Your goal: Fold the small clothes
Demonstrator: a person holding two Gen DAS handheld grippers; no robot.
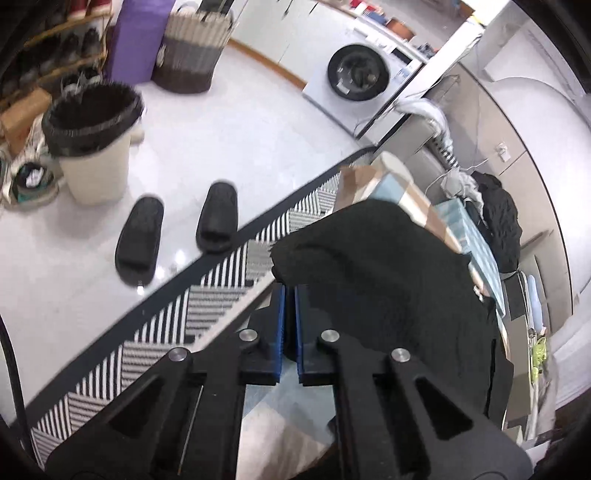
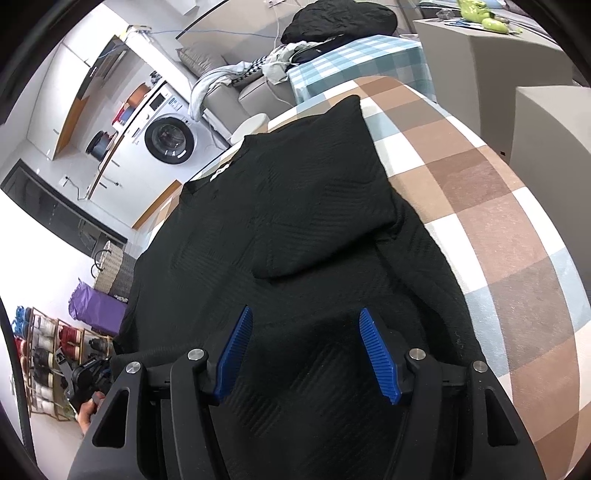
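Note:
A black knit garment (image 2: pixel 295 206) lies spread on the checked brown, white and blue table cover (image 2: pixel 509 236), with one sleeve folded in over its body. My right gripper (image 2: pixel 306 312) hangs just above the garment's near part, blue pads (image 2: pixel 376 354) wide apart and nothing between them. In the left wrist view, my left gripper (image 1: pixel 290 290) has its blue pads together on an edge of the black garment (image 1: pixel 376 280), which bunches up over the fingertips and hides them. The left gripper's body and a hand (image 2: pixel 88 410) show at the right wrist view's lower left.
Beyond the table edge lie a striped black-and-white rug (image 1: pixel 207 295), two black slippers (image 1: pixel 177 229), a lined bin (image 1: pixel 92 147), a woven basket (image 1: pixel 192 48) and a washing machine (image 1: pixel 358 74). A shoe rack (image 2: pixel 48 354) stands by the wall. Other clothes are piled on a sofa (image 2: pixel 314 33).

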